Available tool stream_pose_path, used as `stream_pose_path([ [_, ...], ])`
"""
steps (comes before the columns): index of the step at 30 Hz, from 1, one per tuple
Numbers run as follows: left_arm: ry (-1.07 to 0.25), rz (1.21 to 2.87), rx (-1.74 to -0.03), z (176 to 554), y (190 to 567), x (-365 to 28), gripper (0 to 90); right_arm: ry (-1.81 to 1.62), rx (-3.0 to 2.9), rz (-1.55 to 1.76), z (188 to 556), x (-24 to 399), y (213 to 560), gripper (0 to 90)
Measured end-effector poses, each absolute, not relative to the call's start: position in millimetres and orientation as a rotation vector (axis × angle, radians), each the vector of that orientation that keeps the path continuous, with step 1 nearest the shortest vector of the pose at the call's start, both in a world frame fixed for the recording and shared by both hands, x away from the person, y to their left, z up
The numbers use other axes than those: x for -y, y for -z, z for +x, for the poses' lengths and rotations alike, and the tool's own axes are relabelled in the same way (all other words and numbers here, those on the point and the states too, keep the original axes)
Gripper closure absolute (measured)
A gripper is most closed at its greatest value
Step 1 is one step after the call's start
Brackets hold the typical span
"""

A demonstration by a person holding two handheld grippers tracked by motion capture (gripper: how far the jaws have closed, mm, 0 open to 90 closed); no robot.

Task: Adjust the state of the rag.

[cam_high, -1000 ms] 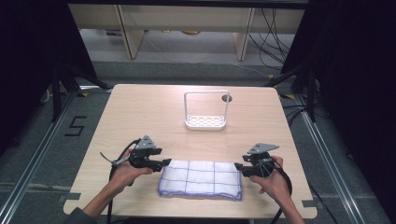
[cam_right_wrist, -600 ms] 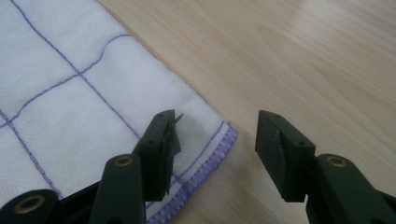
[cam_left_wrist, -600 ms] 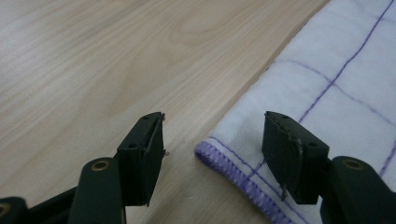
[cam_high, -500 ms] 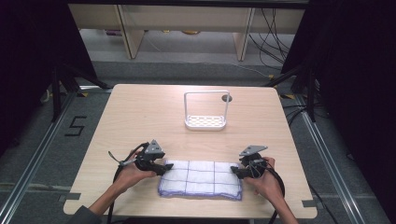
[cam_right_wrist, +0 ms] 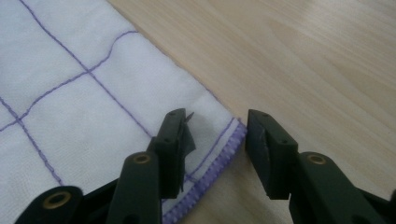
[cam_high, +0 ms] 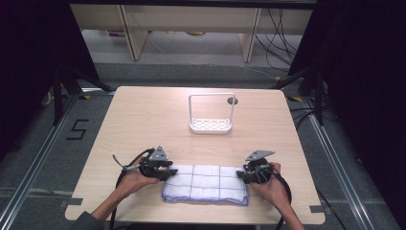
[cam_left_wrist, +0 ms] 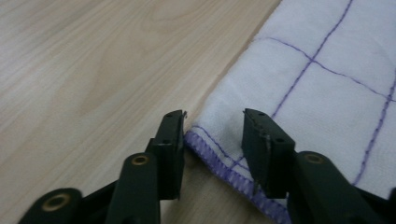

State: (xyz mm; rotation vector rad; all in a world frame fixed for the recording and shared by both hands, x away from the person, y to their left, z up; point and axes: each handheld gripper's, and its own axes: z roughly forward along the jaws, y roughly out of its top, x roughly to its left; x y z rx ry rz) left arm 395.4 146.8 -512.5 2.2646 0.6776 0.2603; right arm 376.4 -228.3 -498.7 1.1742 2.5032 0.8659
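On the wooden table [cam_high: 143,120], near edge, the white purple-grid cloth [cam_high: 206,182] lies flat w/ L gripper [cam_left_wrist: 212,128] & R gripper [cam_right_wrist: 215,128] having dropped onto its far corners, jaws just closing but not yet clamped, i.e. grasp imminent.

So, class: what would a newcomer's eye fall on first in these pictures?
The white cloth with purple grid lines, flat at the table's near edge. A left gripper and right gripper straddle its corners, jaws just closing, not yet pinching. Behind it stands a white rack.
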Motion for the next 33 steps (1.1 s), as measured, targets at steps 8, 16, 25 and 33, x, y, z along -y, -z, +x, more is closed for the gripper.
stream_pose_path([
  [8, -0.252, 2.280, -0.635, 392, 512, -145, 78.0, -0.926, -2.537, 1.157, 379, 230, 499, 79.2],
  [16, -0.332, 2.344, -0.594, 371, 506, -139, 81.5, -0.913, -2.543, 1.117, 386, 226, 496, 83.5],
  [25, -0.328, 2.338, -0.543, 341, 506, -145, 81.6, -0.899, -2.578, 1.034, 428, 208, 492, 83.7],
  [33, -0.311, 2.315, -0.532, 315, 509, -143, 81.3, -0.909, -2.670, 0.972, 468, 181, 485, 83.6],
])
